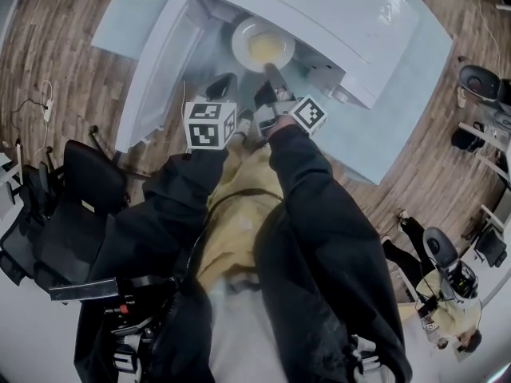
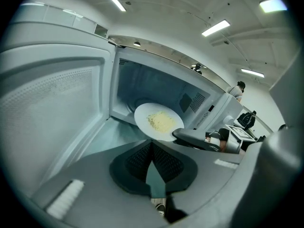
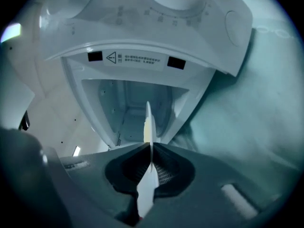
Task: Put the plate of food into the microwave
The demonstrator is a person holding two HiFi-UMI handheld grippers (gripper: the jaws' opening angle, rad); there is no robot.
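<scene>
**A:** While the microwave (image 1: 335,14) stands with its door (image 1: 152,78) swung wide off its left side, which step would you say is in hand?

**B:** The insertion itself, I judge. The plate (image 1: 262,45) sits at the microwave's mouth, partly past the threshold, with the pale yellow food (image 1: 267,48) heaped at its middle. The right gripper (image 1: 271,74) has its jaws clamped narrow on the rim nearest the person. In its own view, the plate (image 3: 148,127) runs edge-on between the pads and points into the cavity.

**A:** And the other one?

**B:** The left gripper (image 1: 226,82) hangs just outside the opening, beside the right one. Its jaws are pressed together with nothing between them, so it is doing no work.

**A:** What does the next move call for?

**B:** Probably pushing the plate deeper and level, then lowering it to the cavity floor before the right jaws let go. I cannot tell whether its far edge already rests there. After that comes the door.

**A:** And around the microwave?

**B:** A wood-pattern floor (image 1: 56,46) spreads on every side. Under the microwave is a pale glass-topped table (image 1: 399,110). A black chair (image 1: 80,190) stands well off the door side, and a person (image 1: 451,309) is far off the opposite side.
</scene>
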